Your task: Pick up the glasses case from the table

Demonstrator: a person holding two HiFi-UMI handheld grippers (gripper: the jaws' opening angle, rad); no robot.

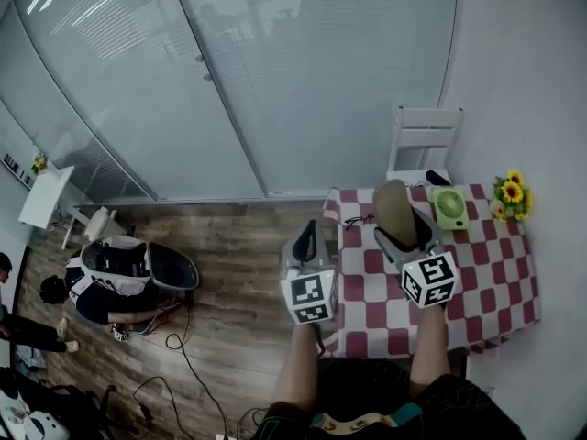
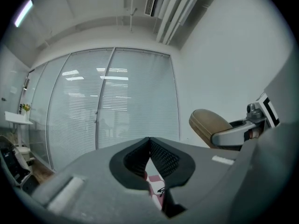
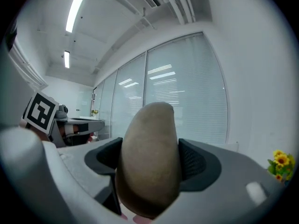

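RIGHT GRIPPER HOLDS THE CASE: The right gripper (image 1: pixel 402 232) clamps the tan glasses case (image 1: pixel 394 204) across its narrow width. Its jaws are parted only by the case's thickness and press on both flanks. The case sits squarely between them, with its long axis running out along the jaws and its rounded end standing well past the fingertips. In the head view it hangs over the near-left part of the red-and-white checked table (image 1: pixel 495 287). It appears clear of the cloth, though no view shows the gap outright. The left gripper (image 1: pixel 307 235) is just beside it to the left, at the table's edge over the wooden floor (image 1: pixel 229 273). Its tips meet and it is closed on nothing. The pick-up looks all but done. What is left, by judgement, is a steady carry, since much of the case's length juts out unsupported. The right gripper view shows the pads seated on either side and a sliver of cloth beneath, which the case hides in the head view. The left gripper view alone gives a side-on look at the case in the other jaws. Below its own shut tips it also shows a pair of spectacles (image 2: pixel 161 190) lying on the cloth. A green desk fan (image 1: pixel 450 207) and sunflowers (image 1: pixel 511 195) stand at the far side, well apart.
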